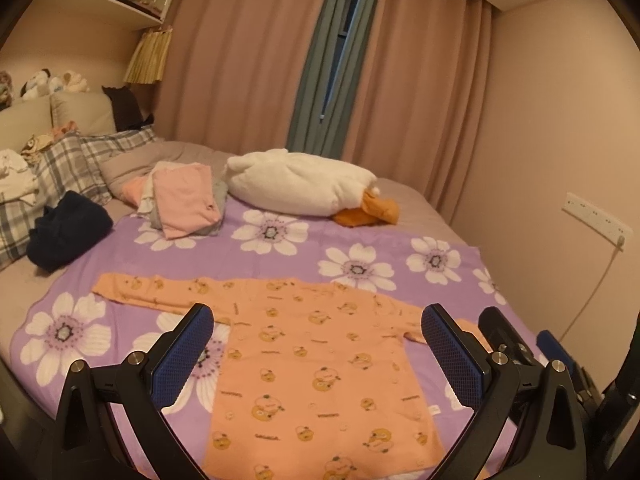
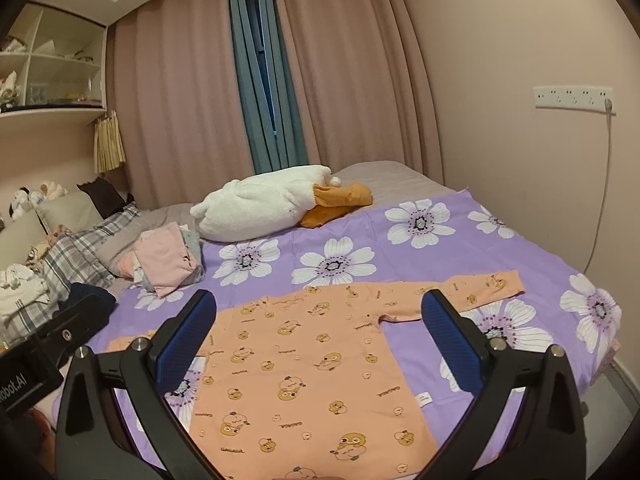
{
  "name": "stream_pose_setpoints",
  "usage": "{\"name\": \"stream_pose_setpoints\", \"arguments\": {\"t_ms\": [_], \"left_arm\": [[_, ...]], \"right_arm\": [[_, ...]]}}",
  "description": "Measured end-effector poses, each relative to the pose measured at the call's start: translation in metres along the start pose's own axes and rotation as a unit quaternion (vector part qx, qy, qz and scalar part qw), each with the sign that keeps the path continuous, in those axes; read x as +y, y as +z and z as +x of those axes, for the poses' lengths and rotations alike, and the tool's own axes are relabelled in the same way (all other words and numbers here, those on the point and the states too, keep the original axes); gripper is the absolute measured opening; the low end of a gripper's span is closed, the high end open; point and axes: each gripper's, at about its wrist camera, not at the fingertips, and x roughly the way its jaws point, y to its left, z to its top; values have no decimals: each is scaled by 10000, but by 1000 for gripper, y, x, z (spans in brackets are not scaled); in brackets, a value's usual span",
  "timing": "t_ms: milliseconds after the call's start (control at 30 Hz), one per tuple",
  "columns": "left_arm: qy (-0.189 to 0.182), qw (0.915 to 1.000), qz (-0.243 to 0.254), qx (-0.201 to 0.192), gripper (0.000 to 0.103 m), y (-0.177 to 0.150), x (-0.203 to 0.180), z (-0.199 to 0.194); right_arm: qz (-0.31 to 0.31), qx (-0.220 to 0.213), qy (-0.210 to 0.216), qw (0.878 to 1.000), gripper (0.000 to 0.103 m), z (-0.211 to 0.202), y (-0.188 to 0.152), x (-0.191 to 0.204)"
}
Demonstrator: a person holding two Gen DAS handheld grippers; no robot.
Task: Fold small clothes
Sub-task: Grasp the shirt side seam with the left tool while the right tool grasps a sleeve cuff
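An orange long-sleeved child's top point(image 1: 316, 364) point(image 2: 304, 364) printed with small cartoon figures lies flat and spread out on the purple flowered sheet point(image 1: 280, 256) point(image 2: 360, 240), both sleeves stretched sideways. My left gripper point(image 1: 318, 344) hovers open above the top's upper body, with nothing between its blue pads. My right gripper point(image 2: 320, 332) is open too, over the top's chest, also empty. In the left wrist view the right gripper's black body point(image 1: 516, 344) shows at the right, near the right sleeve.
A stack of folded pink and grey clothes point(image 1: 182, 200) point(image 2: 168, 260) sits at the sheet's far left. A white plush with orange parts point(image 1: 304, 186) point(image 2: 272, 204) lies behind. A dark garment point(image 1: 66, 236), plaid pillows point(image 1: 68, 168) and wall with power strip point(image 2: 572, 98) border the bed.
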Motion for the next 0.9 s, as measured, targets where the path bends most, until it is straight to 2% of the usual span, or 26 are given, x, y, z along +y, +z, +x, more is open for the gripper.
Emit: {"name": "stream_pose_setpoints", "arguments": {"t_ms": [100,200,267,333,400,433,500,533,600,633,700,767,800,833,867,900], "left_arm": [[-104,9997,-85,-207,103,2,16,20],[-256,9992,-234,-204,103,7,44,54],[-245,9979,-584,113,103,8,77,89],[-354,9924,-958,688,102,4,114,126],[-470,9831,-1470,987,101,-6,152,160],[-413,9788,-1691,1080,96,-10,166,173],[-401,9666,-2156,1324,91,-25,193,208],[-451,9598,-2331,1495,85,-31,201,221],[-584,9404,-2752,1913,77,-51,213,250],[-594,9321,-2922,2055,70,-61,218,265],[-407,9231,-2957,2425,65,-77,217,290],[-574,9065,-2911,3005,65,-93,205,311],[-600,9101,-2846,2951,65,-95,200,310],[-523,9224,-2629,2781,65,-92,189,304],[-642,9232,-2531,2818,65,-91,182,303],[-905,9196,-2455,2931,65,-93,176,306]], "right_arm": [[505,-30,338,9981,103,18,-5,-23],[745,329,568,9951,103,56,-9,-58],[698,588,310,9953,102,86,-9,-86],[747,652,-186,9949,102,113,-9,-120],[999,790,-546,9904,102,137,-8,-157],[1231,844,-627,9868,102,151,-8,-182],[1819,787,-501,9789,101,177,-10,-228],[2130,833,-432,9725,100,187,-13,-246],[2909,1037,-307,9506,98,211,-31,-289],[3129,1068,-229,9435,96,218,-40,-304],[3357,1122,-144,9351,91,233,-51,-334],[3332,1243,-535,9331,83,239,-50,-350],[3288,1233,-721,9335,83,238,-48,-354],[3210,1134,-770,9371,83,237,-45,-357],[3145,1024,-723,9409,83,235,-44,-361],[3134,1004,-668,9419,82,236,-44,-369]]}}
